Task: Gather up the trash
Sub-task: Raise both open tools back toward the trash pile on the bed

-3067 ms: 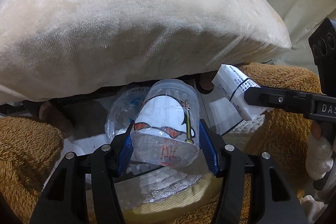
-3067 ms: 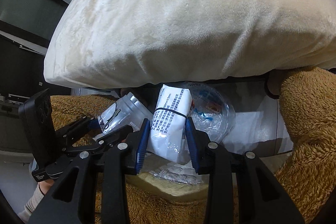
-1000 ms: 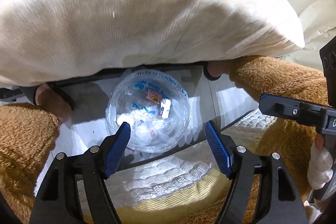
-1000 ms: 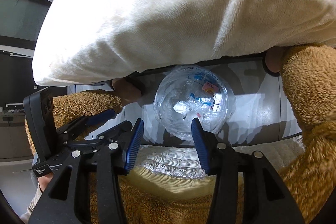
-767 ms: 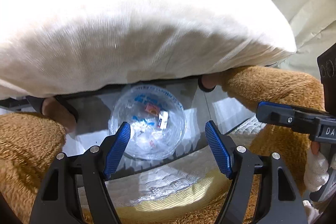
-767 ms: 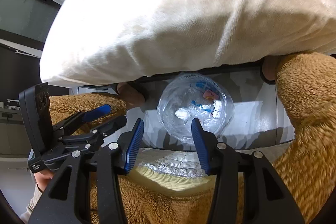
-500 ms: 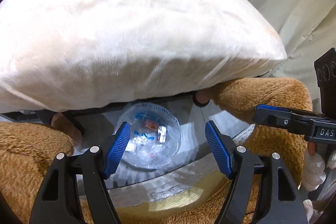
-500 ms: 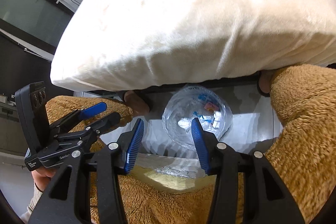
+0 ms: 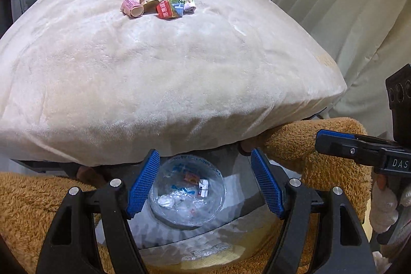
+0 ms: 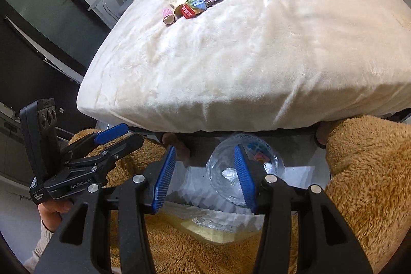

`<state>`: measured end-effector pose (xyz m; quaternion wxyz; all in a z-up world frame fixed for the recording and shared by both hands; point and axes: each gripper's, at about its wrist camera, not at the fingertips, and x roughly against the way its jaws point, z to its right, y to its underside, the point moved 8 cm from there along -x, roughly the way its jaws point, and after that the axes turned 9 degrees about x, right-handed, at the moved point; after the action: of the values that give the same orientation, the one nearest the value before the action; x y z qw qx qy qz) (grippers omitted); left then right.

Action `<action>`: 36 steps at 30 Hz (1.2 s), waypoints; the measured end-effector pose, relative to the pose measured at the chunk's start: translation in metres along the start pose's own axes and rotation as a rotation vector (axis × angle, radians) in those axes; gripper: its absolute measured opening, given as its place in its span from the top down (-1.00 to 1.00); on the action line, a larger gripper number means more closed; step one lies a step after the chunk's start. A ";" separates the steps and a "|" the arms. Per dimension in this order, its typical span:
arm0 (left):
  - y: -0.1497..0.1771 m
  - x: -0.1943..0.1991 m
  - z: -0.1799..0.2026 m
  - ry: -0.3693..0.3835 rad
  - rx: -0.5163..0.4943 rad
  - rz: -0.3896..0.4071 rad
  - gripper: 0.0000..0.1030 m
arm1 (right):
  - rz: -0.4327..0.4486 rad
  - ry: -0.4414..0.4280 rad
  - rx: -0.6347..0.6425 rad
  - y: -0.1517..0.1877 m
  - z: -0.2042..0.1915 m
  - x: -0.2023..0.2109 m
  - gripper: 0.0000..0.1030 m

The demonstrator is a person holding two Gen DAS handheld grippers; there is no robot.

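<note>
Clear plastic: the bag-lined bin (image 9: 187, 199) sits low in the centre of the left wrist frame, on the floor below the bed's edge, with wrappers and a small carton (image 9: 203, 188) lying in its bottom. In the right wrist frame we see the same bin (image 10: 269, 158) partly behind the right-hand blue pad.

We note our left gripper (image 9: 205, 186) released, jaws wide apart with nothing between them, framing the bin from above. Our right gripper (image 10: 205, 180) is likewise unclenched and empty, its gap narrower.

Remaining trash (image 9: 158, 3) lies in a cluster in the upper centre of the left wrist frame, on top of the cream plush bedspread (image 9: 167, 73): a pink tube, a tan paper bag, a red-and-green carton, crumpled white paper. Same cluster (image 10: 194, 4) shows upper centre in the right wrist frame.

Brown fleece legs (image 9: 30, 202) flank the bin on both sides. Curtain (image 9: 346, 4) hangs at the upper right.
</note>
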<state>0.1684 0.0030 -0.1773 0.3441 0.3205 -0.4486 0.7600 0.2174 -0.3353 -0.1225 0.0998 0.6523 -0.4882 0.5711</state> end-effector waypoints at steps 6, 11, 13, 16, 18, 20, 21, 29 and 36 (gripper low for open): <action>-0.024 -0.006 -0.013 -0.014 0.005 0.002 -0.40 | -0.005 0.010 0.017 -0.030 0.004 -0.018 0.07; -0.049 -0.012 -0.032 -0.038 0.019 0.010 -0.40 | 0.000 0.013 0.033 -0.059 0.007 -0.034 0.01; -0.058 -0.016 -0.039 -0.048 0.024 0.010 -0.40 | 0.001 0.012 0.036 -0.072 0.009 -0.040 0.01; -0.070 -0.021 -0.049 -0.063 0.020 0.007 -0.40 | 0.000 0.014 0.042 -0.090 0.009 -0.052 0.00; -0.079 -0.023 -0.055 -0.073 0.017 0.007 -0.40 | 0.000 0.017 0.052 -0.101 0.009 -0.060 -0.01; -0.089 -0.025 -0.061 -0.080 0.014 0.010 -0.40 | 0.003 0.010 0.071 -0.114 0.006 -0.068 -0.18; -0.094 -0.025 -0.065 -0.085 0.013 0.013 -0.40 | 0.016 -0.006 0.078 -0.121 0.003 -0.070 -0.23; -0.139 -0.026 -0.100 -0.091 0.055 0.060 -0.40 | 0.064 0.062 0.152 -0.179 -0.005 -0.100 -0.50; -0.172 -0.022 -0.131 -0.078 0.128 0.123 -0.51 | 0.088 0.128 0.217 -0.227 -0.009 -0.133 -0.68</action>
<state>0.2966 0.1781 -0.1674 0.2580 0.3431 -0.4312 0.7936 0.3990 -0.1450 -0.1341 0.0344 0.5995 -0.4443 0.6649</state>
